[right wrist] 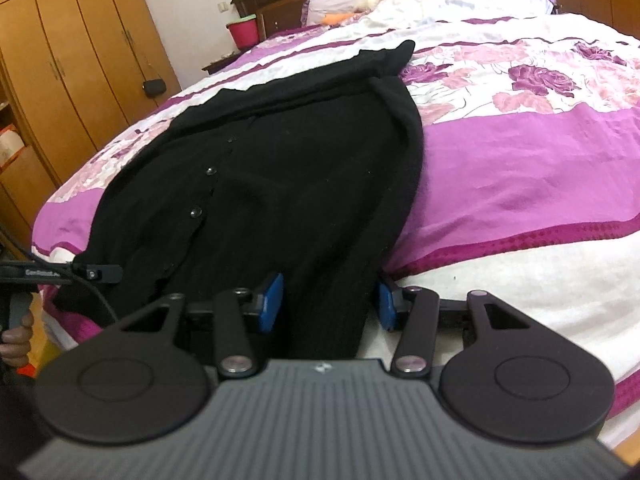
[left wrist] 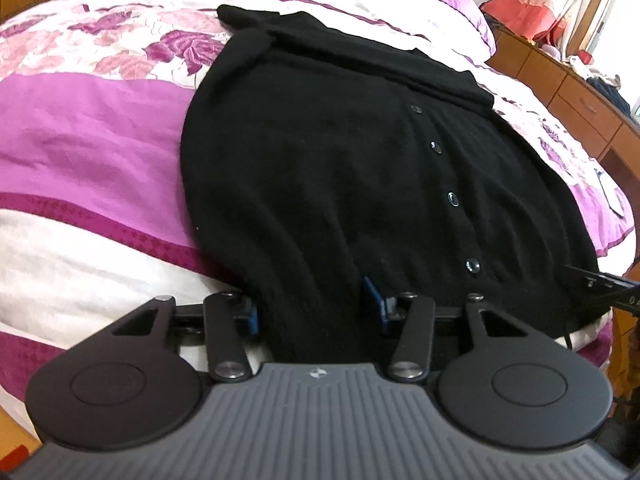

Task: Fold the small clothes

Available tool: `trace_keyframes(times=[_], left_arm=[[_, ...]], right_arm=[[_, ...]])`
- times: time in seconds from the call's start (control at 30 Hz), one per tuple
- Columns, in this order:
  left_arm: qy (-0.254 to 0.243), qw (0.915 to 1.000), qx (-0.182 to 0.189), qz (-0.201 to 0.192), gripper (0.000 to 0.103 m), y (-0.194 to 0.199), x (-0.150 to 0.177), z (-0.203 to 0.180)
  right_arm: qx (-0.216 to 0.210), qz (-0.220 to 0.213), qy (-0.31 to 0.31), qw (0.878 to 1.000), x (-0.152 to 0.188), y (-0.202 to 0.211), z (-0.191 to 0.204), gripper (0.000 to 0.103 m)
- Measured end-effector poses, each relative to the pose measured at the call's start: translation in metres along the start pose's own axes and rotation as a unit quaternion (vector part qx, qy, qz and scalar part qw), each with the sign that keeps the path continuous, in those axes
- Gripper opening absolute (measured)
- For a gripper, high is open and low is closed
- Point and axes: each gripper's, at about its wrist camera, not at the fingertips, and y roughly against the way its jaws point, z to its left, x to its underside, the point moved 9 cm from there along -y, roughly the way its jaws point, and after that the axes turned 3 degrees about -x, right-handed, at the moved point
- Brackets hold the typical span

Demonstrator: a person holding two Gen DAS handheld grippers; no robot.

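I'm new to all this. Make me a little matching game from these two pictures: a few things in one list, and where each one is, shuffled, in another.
Things:
1. black cardigan
2. buttons
3. pink bucket
4. wardrobe

Places:
A. by the headboard, at the far end of the bed
B. spread flat on the purple and white bedspread
C. against the wall, left in the right wrist view
D. in a row down the front of the cardigan

Pairs: 1-B, 2-D, 3-A, 4-C

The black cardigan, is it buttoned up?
Yes, the black cardigan lies on the bedspread with its buttons fastened.
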Motion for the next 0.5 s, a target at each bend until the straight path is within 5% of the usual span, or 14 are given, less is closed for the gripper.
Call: trace_keyframes(times=[0.2, 0.23, 0.27, 0.33, 0.5], left_arm=[[0.016, 0.9998, 0.008, 0.01, 0.055, -0.006, -0.002, 0.002], [0.022, 0.9997, 0.011, 0.008, 0.052, -0.005, -0.003, 0.002], [0.026, 0.9995, 0.015, 0.004, 0.031, -0.003, -0.005, 0.002], [0.048, 0.9981, 0.037, 0.002, 0.016, 0.001, -0.008, 0.003], [0.081, 0.9938, 0.072, -0.024, 0.012, 0.016, -0.02, 0.004]], right_arm=[[-0.032, 0.002, -0.051, 0.998, 0.0, -0.003, -0.005, 0.013], [-0.036, -0.001, -0.055, 0.998, -0.001, -0.002, -0.004, 0.012], [-0.042, -0.005, -0.061, 0.997, -0.003, -0.001, -0.003, 0.012], [-0.058, -0.016, -0.08, 0.995, -0.008, 0.002, -0.003, 0.011], [-0.094, -0.048, -0.114, 0.988, -0.025, 0.009, -0.001, 0.009]])
